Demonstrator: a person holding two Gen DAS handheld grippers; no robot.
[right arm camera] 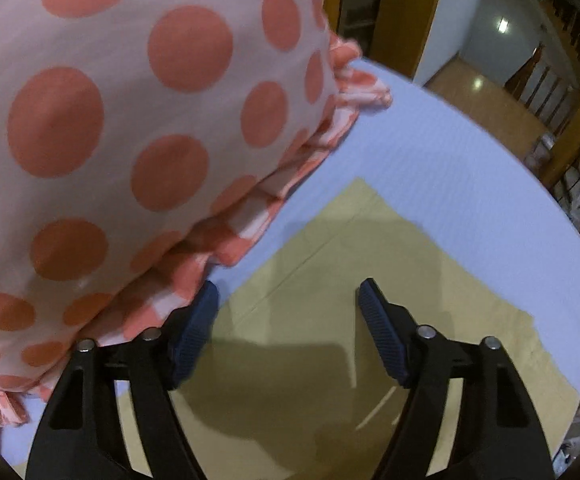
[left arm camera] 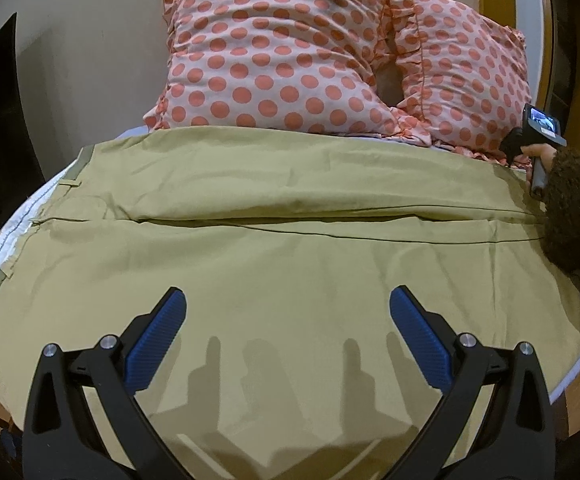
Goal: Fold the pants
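- Khaki pants [left arm camera: 290,216] lie spread flat on the bed [right arm camera: 470,184], long axis running left to right, waistband at left.
- Right claw [right arm camera: 286,320] hovers over the hem corner, jaws apart, empty, beside the polka-dot pillow [right arm camera: 110,120].
- Left claw [left arm camera: 288,336] hangs mid-leg, jaws apart, empty.

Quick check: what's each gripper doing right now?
Left gripper: open, holding nothing, above the pants.
Right gripper: open, holding nothing, beside the pillow.

Khaki pants [left arm camera: 282,208] are spread flat across the bed [left arm camera: 6,236], below two dotted pillows [left arm camera: 274,52]; the left tool [left arm camera: 288,300] (jaws parted) is held above them.
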